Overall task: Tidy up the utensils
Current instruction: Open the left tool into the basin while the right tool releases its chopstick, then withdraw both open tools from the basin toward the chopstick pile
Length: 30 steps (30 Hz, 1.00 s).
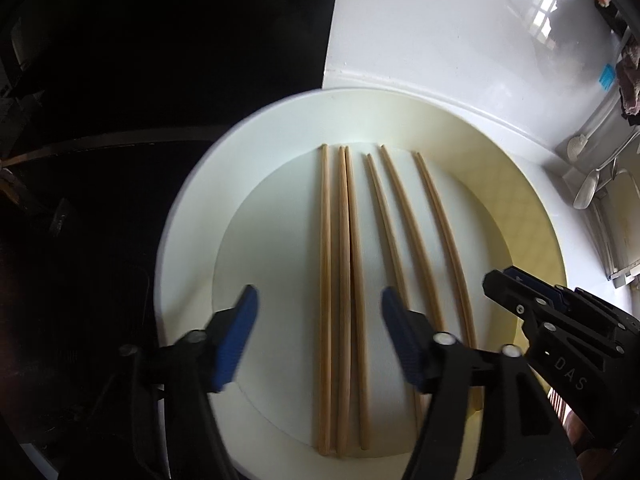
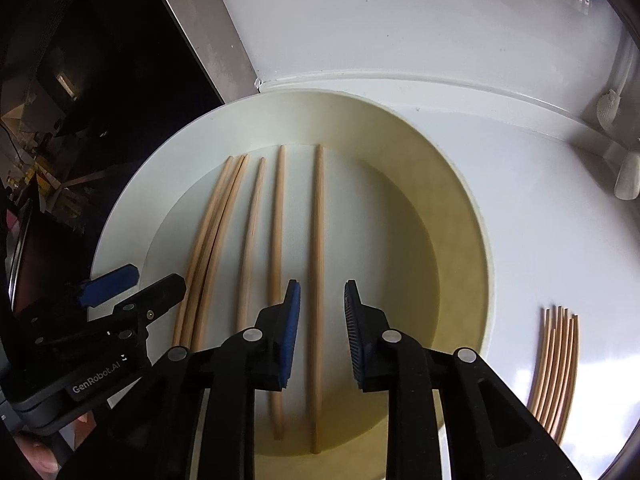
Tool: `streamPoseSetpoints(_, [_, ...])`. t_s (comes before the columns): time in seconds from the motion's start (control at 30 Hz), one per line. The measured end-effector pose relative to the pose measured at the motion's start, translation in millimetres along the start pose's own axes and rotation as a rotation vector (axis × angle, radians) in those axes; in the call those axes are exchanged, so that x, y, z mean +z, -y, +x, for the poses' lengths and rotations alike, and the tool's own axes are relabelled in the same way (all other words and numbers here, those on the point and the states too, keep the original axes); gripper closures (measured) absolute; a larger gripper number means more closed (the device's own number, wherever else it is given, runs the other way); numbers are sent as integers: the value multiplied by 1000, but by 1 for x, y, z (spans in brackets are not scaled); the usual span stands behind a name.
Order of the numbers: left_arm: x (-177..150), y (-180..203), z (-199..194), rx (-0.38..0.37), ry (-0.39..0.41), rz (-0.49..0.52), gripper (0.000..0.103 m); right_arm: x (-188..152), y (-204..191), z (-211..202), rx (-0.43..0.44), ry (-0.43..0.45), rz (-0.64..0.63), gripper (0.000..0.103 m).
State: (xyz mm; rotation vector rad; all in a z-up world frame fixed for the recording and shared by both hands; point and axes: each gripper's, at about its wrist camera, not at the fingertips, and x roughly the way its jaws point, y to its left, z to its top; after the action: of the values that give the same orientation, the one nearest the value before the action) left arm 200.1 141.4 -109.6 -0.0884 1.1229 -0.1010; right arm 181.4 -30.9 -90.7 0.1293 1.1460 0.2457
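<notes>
Several wooden chopsticks (image 1: 344, 280) lie side by side in a large white plate (image 1: 188, 216). My left gripper (image 1: 318, 302) is open, its blue pads straddling the left group of chopsticks just above the plate. My right gripper (image 2: 322, 294) is open, its pads on either side of the rightmost chopstick (image 2: 317, 280) in the plate (image 2: 460, 208). Neither holds anything. The right gripper also shows at the right edge of the left wrist view (image 1: 520, 280), and the left gripper at the left of the right wrist view (image 2: 120, 284).
A separate bundle of chopsticks (image 2: 556, 368) lies on the white counter (image 2: 540, 200) right of the plate. Metal spoons (image 1: 586, 192) and a white brush (image 2: 608, 106) lie at the far right by the wall. A dark drop-off lies left of the counter.
</notes>
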Motion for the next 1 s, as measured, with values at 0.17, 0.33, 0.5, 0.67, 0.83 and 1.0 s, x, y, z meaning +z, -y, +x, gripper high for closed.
streamPoseSetpoints(0.17, [-5,4,-14,12,31,13,29,-10,6,-19,-15,27,2,69])
streamPoseSetpoints(0.33, [-10,7,-28,12,54,18,26,-18,7,-32,-28,59,-2,63])
streamPoseSetpoints(0.5, [-19,14,-45,18,79,31,23,-32,12,-54,-34,74,-10,60])
streamPoseSetpoints(0.67, [-33,26,-62,26,98,30,19,-45,24,-70,-26,88,-5,57])
streamPoseSetpoints(0.83, [-50,46,-76,23,98,33,17,-61,41,-87,-12,97,0,53])
streamPoseSetpoints(1.0, [-72,77,-92,15,107,20,13,-83,71,-112,-17,108,-14,48])
